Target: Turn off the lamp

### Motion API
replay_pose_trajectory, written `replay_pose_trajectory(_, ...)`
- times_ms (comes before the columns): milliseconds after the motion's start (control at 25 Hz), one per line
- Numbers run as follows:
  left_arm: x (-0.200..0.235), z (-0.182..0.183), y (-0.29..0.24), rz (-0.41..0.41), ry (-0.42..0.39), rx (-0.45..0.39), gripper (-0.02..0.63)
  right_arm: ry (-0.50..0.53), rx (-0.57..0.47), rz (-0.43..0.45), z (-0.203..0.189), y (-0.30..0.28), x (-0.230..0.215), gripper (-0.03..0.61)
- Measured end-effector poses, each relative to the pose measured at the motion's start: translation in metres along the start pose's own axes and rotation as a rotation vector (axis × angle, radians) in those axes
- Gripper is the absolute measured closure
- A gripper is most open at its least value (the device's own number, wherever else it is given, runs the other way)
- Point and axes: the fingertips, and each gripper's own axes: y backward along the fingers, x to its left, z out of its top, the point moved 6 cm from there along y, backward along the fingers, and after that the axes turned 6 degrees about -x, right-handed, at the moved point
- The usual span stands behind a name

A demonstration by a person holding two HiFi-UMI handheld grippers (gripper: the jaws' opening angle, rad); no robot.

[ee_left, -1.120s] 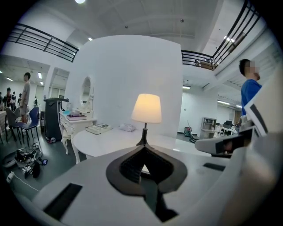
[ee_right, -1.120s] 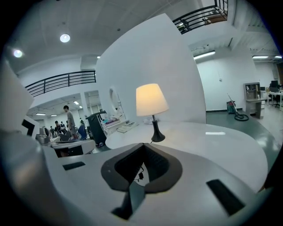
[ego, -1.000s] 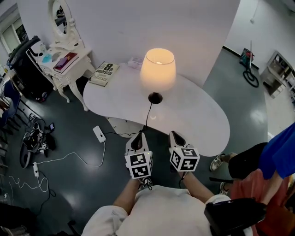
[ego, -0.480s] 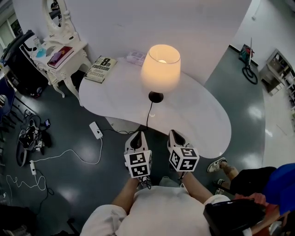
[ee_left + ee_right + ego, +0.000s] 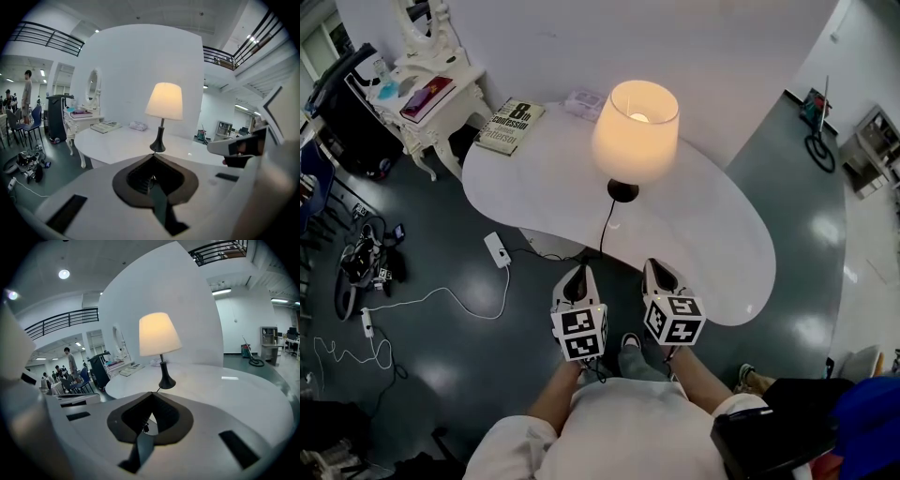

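Two tongs, state: your left tongs (image 5: pixel 577 277) and right tongs (image 5: pixel 657 276) are both clenched. Each gripper view shows the tips meeting with nothing between the jaws.
Lamp position: the lamp (image 5: pixel 635 131) stands upright and lit on the table (image 5: pixel 722 244), about midway along it and nearer the far edge than the near edge.
Lamp relative to tongs: both tongs sit side by side off the table's near edge and point toward the base (image 5: pixel 622 191). The lamp is straight ahead and well apart from them.
Cord: the cord (image 5: pixel 603 230) runs from the base across the table and drops over the near edge, just ahead of your left tongs.
Switch: no view shows it, so check the cord and under the shade (image 5: pixel 635 141).
Handling, judged: expect a light, top-heavy lamp on a small foot that tips easily. The shade looks thin and likely to dent, the stem stiff, and the cord limp.
Hold point, judged: steady the lamp at the base or stem, never at the shade. Pinch the cord only at a switch body.
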Motion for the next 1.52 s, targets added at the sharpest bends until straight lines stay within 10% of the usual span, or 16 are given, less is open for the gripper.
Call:
replay_pose_trajectory(760,0.005,-0.057,-0.009,0.052,-0.038,0.057,0.615,0.023,0.055,0.097,-0.049,-0.028,-0.01,0.58)
replay_pose_trajectory(1520,0.047,-0.212,-0.061,0.082,-0.005,0.198,0.615,-0.012,0.193,0.081,-0.211,-0.087,-0.024,0.58)
